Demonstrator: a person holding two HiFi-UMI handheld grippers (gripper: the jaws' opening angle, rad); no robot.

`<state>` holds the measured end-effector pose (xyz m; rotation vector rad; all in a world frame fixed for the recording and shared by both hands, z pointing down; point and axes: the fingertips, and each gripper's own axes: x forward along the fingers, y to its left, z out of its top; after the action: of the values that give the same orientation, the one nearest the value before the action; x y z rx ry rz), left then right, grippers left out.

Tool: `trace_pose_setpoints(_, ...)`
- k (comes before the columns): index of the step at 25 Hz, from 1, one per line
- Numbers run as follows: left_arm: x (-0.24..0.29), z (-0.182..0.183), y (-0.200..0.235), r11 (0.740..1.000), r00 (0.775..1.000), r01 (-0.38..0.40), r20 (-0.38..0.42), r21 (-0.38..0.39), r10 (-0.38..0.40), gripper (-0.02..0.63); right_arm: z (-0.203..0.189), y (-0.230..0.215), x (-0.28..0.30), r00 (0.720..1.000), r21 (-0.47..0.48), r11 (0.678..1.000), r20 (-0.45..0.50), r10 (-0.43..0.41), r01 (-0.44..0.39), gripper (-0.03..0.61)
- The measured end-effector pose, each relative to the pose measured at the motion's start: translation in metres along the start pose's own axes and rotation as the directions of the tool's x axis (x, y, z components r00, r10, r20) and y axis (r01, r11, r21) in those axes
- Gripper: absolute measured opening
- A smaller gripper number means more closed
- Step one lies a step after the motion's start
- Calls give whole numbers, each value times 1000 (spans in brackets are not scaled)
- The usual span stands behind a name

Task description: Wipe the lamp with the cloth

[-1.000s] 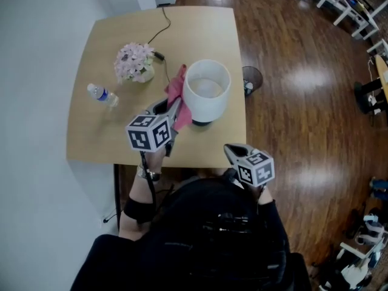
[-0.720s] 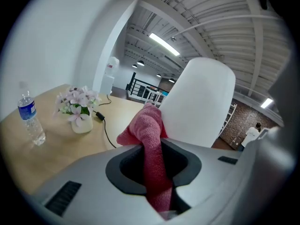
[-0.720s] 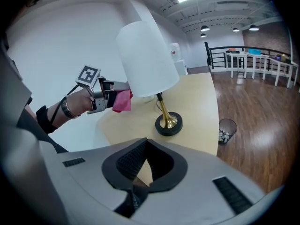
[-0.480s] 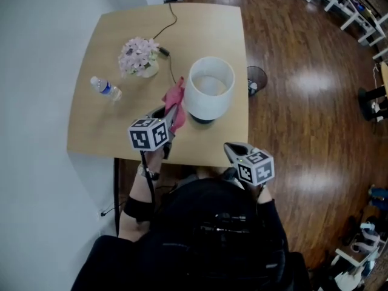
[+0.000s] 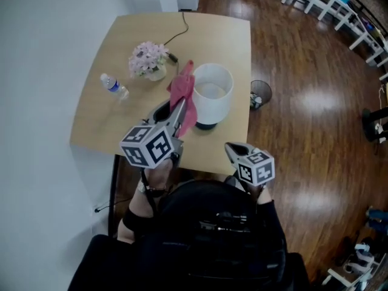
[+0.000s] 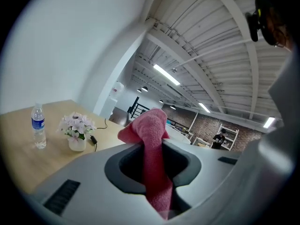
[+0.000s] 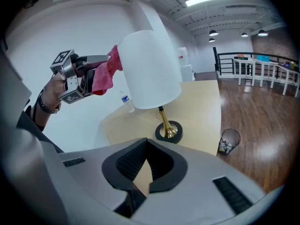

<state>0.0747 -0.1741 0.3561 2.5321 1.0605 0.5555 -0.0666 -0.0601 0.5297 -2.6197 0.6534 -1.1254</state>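
Wooden table (image 5: 103,123) holds the lamp (image 5: 212,90); left gripper (image 5: 179,106) clamps the cloth (image 5: 183,88) beside its shade for wiping, right gripper (image 5: 233,151) closed, empty.

Left claw (image 5: 174,110) and right claw (image 5: 232,150) grey-shelled, black-padded; black-and-white marker cubes (image 5: 150,147); dark top (image 5: 212,235); wrist bracelet (image 5: 147,189).
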Motion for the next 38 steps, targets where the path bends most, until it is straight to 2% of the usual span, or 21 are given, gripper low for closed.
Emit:
trace_pose_setpoints(9, 14, -28, -3, 992, 992, -128, -3, 23, 128, 86, -13, -13, -12, 997, -39, 997, -28, 65, -66, 6)
trace_pose_setpoints(13, 14, -57, 10, 982, 980, -188, -54, 28, 189, 87, -21, -15, -13, 995, -53, 994, -44, 90, -93, 6)
trace_pose_setpoints(19, 15, -108, 37, 963, 952, -268, -151, 16, 268, 87, -24, -17, -15, 991, -68, 990, -57, 117, -121, 6)
trace_pose_setpoints(29, 7, -164, 65, 943, 908, -334, -264, 17, 326, 86, -29, -20, -12, 988, -70, 988, -75, 135, -140, 6)
trace_pose_setpoints(33, -9, -152, 56, 943, 917, -333, -226, 16, 328, 86, -28, -20, -11, 988, -73, 987, -72, 137, -142, 6)
trace_pose_setpoints(38, -31, -90, 8, 960, 957, -280, -74, 32, 281, 86, -26, -19, -13, 987, -68, 987, -65, 144, -149, 6)
